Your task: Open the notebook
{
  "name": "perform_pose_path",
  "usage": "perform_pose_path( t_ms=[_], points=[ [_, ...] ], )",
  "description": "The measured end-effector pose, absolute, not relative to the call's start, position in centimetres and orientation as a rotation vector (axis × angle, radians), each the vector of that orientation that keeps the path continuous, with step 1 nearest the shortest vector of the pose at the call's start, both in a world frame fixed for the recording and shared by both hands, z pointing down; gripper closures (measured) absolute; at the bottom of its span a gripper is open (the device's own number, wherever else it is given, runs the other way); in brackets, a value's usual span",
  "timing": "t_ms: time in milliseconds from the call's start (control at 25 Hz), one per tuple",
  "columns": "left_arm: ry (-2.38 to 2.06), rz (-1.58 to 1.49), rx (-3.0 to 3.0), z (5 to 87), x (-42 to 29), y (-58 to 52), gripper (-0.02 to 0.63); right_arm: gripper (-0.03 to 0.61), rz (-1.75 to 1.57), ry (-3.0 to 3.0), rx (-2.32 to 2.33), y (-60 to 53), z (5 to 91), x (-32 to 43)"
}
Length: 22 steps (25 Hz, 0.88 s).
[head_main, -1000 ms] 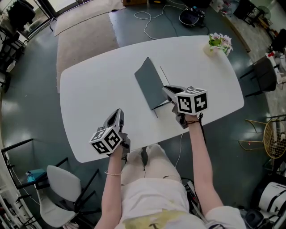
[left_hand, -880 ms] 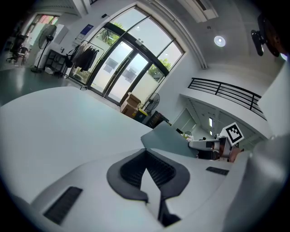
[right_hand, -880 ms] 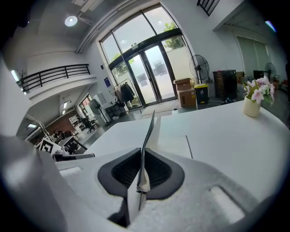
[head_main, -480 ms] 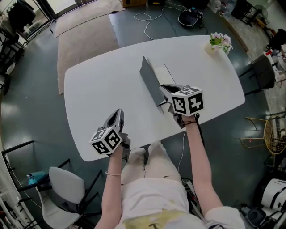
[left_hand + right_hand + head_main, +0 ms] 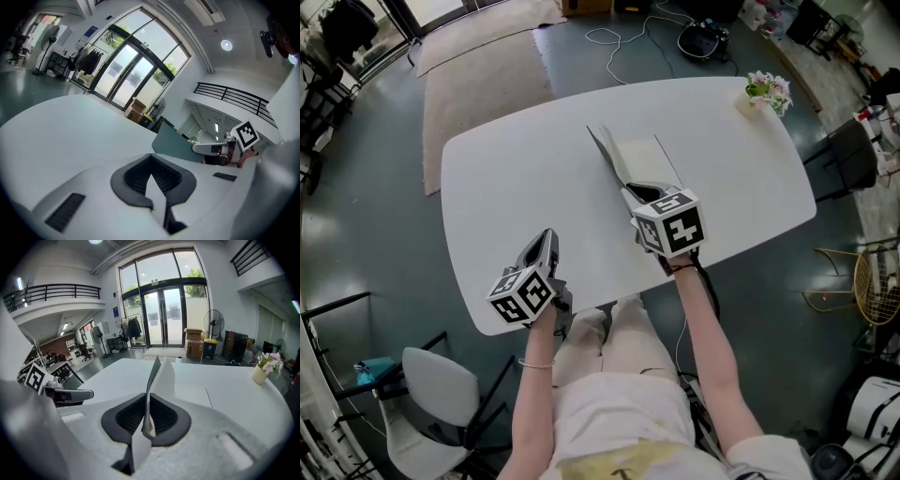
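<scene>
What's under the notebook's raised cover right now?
Under the grey cover, which the right gripper pinches and holds upright, lies a pale page. It looks blank, though fine writing would be too small to tell. Whatever lies beneath that page is covered.

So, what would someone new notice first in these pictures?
The notebook in the middle of the white table, its grey cover standing nearly upright, pinched in the right gripper. Next, the left gripper, shut and empty near the front edge, and small flowers at the far right corner.
</scene>
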State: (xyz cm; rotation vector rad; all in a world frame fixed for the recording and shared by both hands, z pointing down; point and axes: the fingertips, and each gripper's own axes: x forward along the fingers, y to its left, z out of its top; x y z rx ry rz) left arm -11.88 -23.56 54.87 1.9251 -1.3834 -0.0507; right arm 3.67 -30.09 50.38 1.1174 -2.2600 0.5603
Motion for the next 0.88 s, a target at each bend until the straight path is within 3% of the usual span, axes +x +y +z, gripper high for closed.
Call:
perform_pose_path(
  t_ms=[880],
  points=[
    [-1.367,-0.004,1.888,56.8,-14.1,-20.3,0.615,0.546,0.427,-2.166,1.107,-27.2,54.8,-3.4]
  ],
)
